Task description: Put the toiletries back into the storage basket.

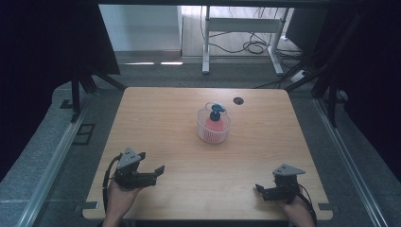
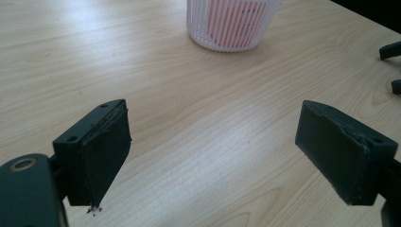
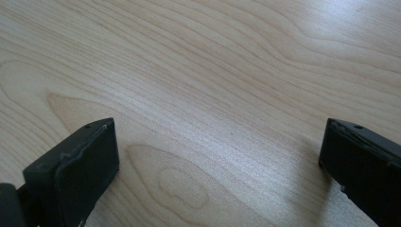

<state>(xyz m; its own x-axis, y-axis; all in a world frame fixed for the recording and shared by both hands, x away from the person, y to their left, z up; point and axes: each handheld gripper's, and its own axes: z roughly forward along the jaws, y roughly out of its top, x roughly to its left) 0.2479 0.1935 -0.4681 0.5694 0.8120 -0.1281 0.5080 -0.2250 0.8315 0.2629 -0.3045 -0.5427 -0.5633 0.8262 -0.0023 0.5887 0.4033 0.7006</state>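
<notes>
High view: both released tools, left and right, are idling well short of the basket; reaching for it likely comes next.

One white slatted basket, one pink bottle, two hand-held grippers.

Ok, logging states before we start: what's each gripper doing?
Left gripper: open, holding nothing.
Right gripper: open, holding nothing.
</notes>
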